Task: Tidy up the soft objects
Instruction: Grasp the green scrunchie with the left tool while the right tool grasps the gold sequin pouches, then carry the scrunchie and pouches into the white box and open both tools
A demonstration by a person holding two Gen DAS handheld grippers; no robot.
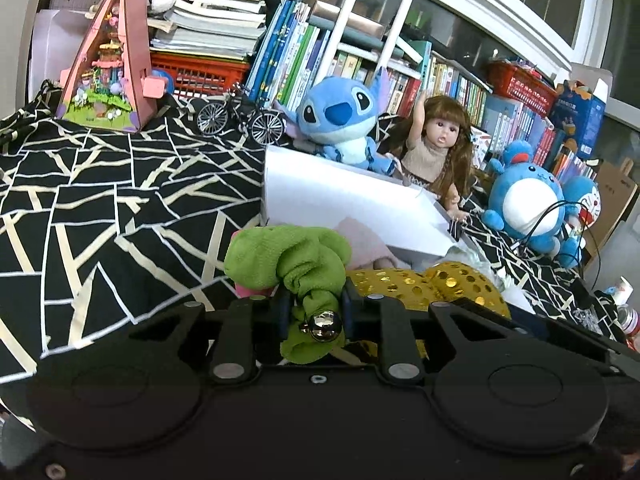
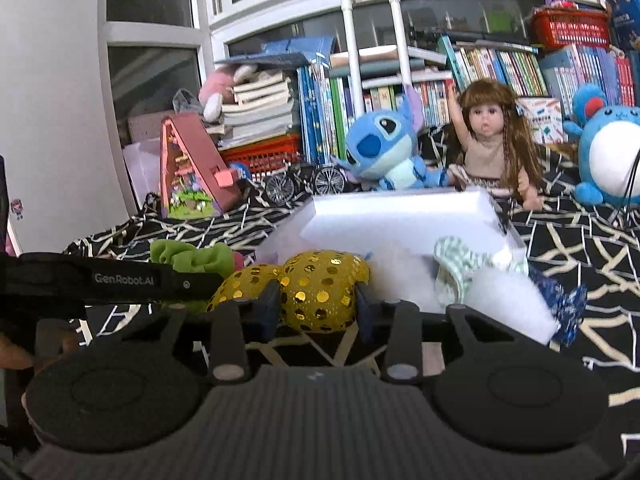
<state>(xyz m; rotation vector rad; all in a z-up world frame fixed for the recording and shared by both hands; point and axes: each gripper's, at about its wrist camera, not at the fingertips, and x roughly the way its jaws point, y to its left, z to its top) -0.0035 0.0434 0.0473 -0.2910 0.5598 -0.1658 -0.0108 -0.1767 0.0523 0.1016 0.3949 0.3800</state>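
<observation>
Left wrist view: my left gripper pinches the green scrunchie; my right gripper squeezes the gold scrunchie. Neither is in the white box yet.

The crinkled green cloth scrunchie at lower centre of the left wrist view looks soft and matt, with a small shiny metal bell hanging from it. The yellow cloth scrunchie with glossy gold sequin dots glitters at lower centre of the right wrist view. Both sit in matt black plastic tools, left and right. The black-and-cream patterned cloth cover is matt and wrinkled. The white box looks smooth, like paper or card. The blue plush toy is fuzzy.
</observation>
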